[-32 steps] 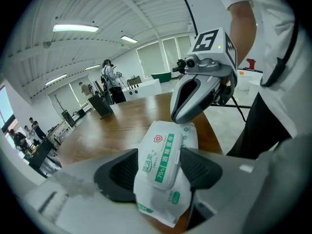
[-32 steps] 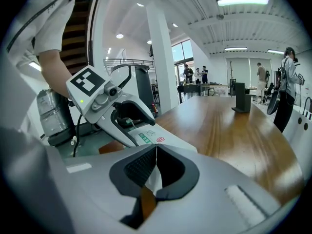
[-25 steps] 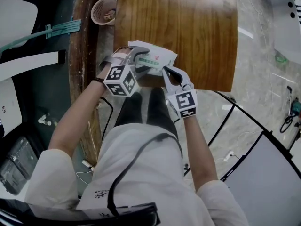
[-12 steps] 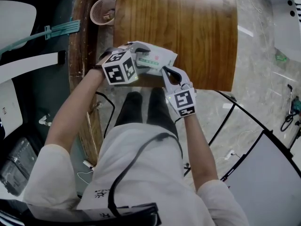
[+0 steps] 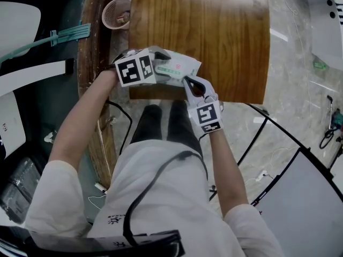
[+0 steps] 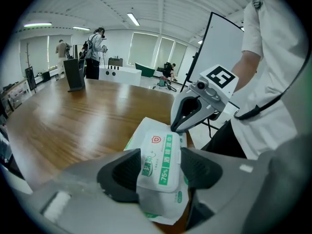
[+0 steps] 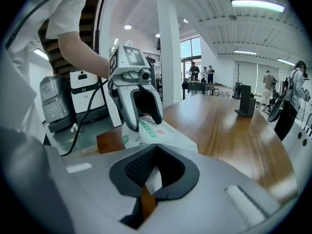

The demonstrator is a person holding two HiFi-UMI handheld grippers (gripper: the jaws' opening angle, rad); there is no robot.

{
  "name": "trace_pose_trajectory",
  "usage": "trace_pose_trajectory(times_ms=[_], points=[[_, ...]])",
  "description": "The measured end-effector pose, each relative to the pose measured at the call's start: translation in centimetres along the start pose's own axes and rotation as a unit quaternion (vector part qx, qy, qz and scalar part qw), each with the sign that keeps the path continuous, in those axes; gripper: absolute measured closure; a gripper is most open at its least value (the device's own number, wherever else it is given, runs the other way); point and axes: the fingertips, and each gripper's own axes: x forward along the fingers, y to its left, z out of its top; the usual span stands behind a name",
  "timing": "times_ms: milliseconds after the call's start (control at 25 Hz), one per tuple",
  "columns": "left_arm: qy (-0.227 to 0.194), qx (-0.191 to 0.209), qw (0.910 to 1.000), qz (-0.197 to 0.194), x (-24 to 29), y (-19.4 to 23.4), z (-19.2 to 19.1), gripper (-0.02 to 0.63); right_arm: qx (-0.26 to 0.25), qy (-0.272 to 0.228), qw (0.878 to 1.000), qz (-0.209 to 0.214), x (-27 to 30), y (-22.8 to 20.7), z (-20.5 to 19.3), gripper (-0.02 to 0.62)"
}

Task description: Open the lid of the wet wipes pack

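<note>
Pinches the wet wipes pack's (image 5: pixel 182 67) near end in the closed right gripper (image 7: pixel 146 182), clamps its sides in the left gripper (image 6: pixel 160 172) at the table's (image 5: pixel 214 31) front edge, lid (image 6: pixel 158 160) unopened, lengthwise between both, likelier reached from the right.

Bright ceiling strips (image 7: pixel 257 4) give you soft glare on the wooden table (image 6: pixel 73 121); both gripper views bulge at dark-cornered edges, nearest parts blurred.
</note>
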Motion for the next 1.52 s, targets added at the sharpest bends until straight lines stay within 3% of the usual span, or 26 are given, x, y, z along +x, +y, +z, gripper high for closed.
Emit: trace_pose_trajectory(times_ms=[160,400,640,800,1000,1240,1520], points=[[-0.015,-0.028,0.9993,-0.02,-0.3,0.1,0.6,0.336,-0.003,0.001,1.0,0.0,0.0,0.0,-0.1,0.586],[-0.016,-0.028,0.9991,-0.028,-0.8,0.1,1.0,0.342,-0.005,0.007,1.0,0.002,0.0,0.0,-0.1,0.586],[-0.049,-0.022,0.9985,0.008,-2.4,1.0,2.3,0.341,0.005,0.011,1.0,0.001,0.0,-0.1,-0.1,0.586],[-0.073,-0.027,0.9965,0.031,-3.8,1.8,3.2,0.383,0.005,0.015,1.0,-0.002,-0.1,0.0,-0.1,0.586],[-0.109,-0.037,0.9907,0.072,-5.0,3.4,4.3,0.448,0.006,0.018,1.0,-0.006,-0.1,0.0,0.1,0.586],[-0.119,-0.047,0.9832,0.13,-5.4,5.9,4.1,0.527,0.012,0.018,1.0,-0.013,-0.3,0.0,0.3,0.586],[-0.133,-0.075,0.9732,0.172,-5.4,8.0,3.2,0.534,0.022,0.003,1.0,-0.022,-0.6,-0.2,1.3,0.586]])
